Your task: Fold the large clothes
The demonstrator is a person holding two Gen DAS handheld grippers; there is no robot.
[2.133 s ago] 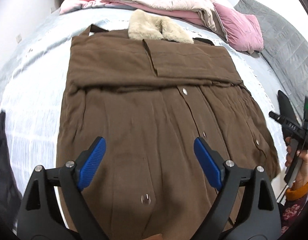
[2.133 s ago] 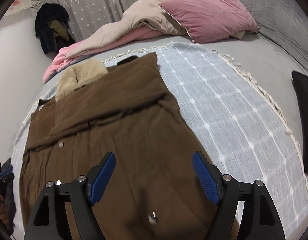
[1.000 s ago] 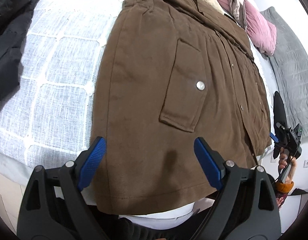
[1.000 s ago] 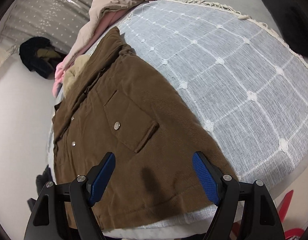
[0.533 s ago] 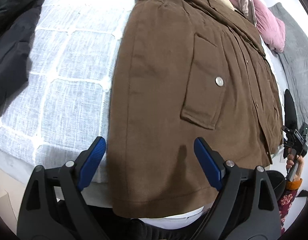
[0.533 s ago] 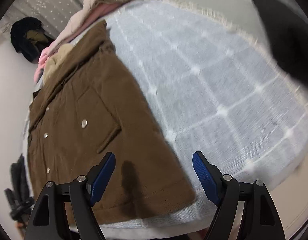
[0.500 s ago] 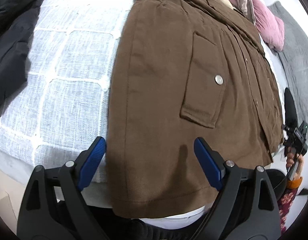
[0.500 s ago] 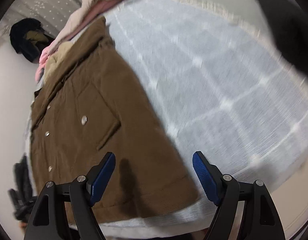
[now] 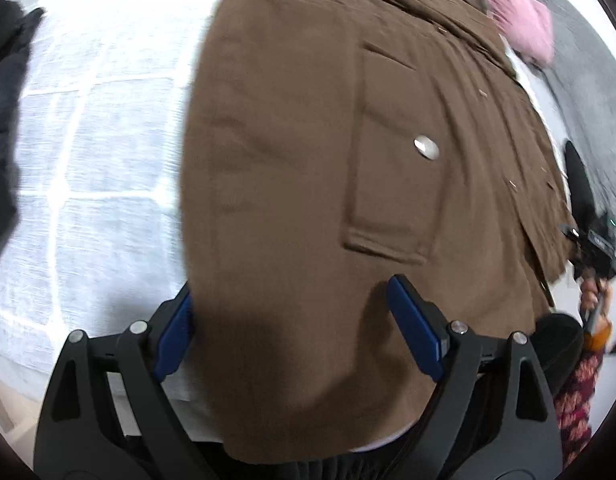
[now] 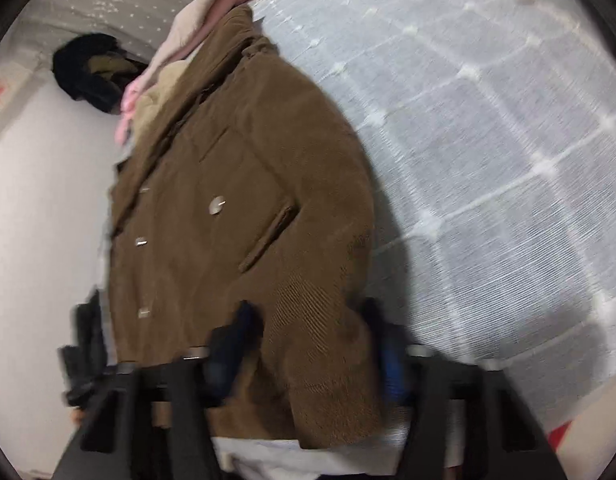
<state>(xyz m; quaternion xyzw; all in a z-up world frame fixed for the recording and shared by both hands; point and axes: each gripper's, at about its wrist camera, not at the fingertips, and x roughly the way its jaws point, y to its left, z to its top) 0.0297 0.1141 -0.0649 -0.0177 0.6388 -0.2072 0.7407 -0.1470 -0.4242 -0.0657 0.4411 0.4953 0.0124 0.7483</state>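
A large brown coat [image 9: 308, 140] with silver snap buttons and flap pockets lies flat on a white checked bedspread [image 9: 100, 120], its hem hanging over the bed's near edge. My left gripper [image 9: 296, 332] is open, its blue pads on either side of the coat's near left hem corner. In the right wrist view the coat [image 10: 236, 208] fills the left half. My right gripper [image 10: 312, 344] is open and straddles the coat's near right hem corner; the view is blurred. The right gripper also shows, hand-held, at the far right of the left wrist view [image 9: 596, 240].
A black garment [image 9: 4, 92] lies at the bed's left edge. Pink and beige bedding [image 9: 520, 20] is piled at the head of the bed beyond the fur collar. Dark clothing [image 10: 92, 72] hangs by the curtain. A grey quilt [image 9: 588, 72] lies on the right.
Both grippers have dropped and moved forward onto the coat's hem, each now straddling a bottom corner. The jaws stay open. The coat has not moved.
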